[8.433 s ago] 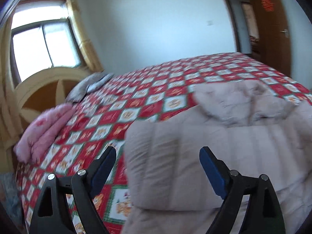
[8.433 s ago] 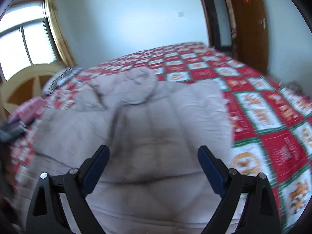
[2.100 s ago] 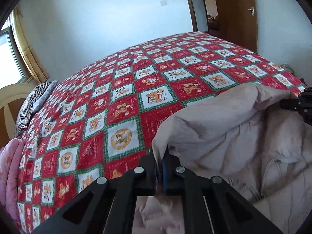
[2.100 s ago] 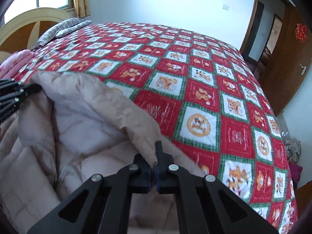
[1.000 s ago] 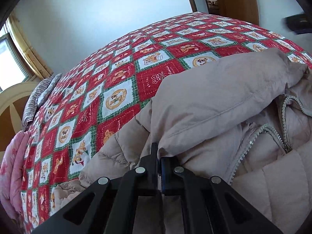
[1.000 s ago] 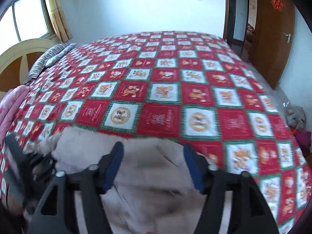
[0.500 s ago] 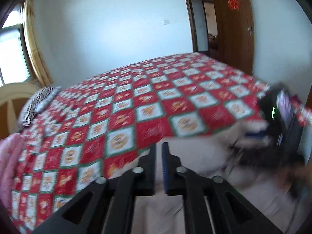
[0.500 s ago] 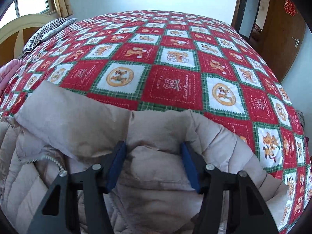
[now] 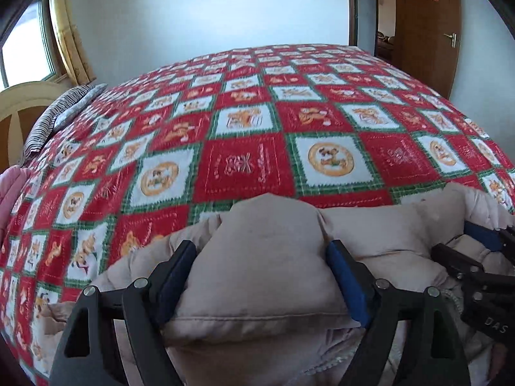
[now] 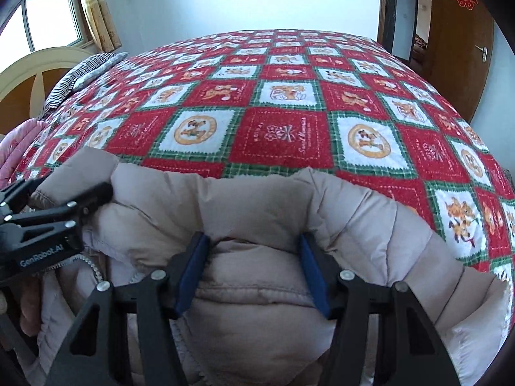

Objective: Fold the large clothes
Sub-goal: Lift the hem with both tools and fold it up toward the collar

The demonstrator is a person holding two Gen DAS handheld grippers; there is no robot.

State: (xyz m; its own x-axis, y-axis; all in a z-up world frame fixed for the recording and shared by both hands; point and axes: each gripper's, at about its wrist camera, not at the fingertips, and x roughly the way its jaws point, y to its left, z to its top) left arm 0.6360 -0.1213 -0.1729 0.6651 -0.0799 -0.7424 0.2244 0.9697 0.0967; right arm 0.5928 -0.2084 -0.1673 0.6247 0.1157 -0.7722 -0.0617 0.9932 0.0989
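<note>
One beige padded coat bunched at the near edge of a red patchwork bed, two grippers on it.

The coat lies on the quilt, whose far stretch is bare. The left gripper has its jaws opening wide, a puffed fold of coat between the blue pads. The right gripper stands about half open astride a padded roll, pads touching the fabric at both sides; whether they pinch it I cannot tell. Around: one striped pillow, one pink bundle at the left edge, one curved headboard, one window with a yellow curtain, one wooden door.
</note>
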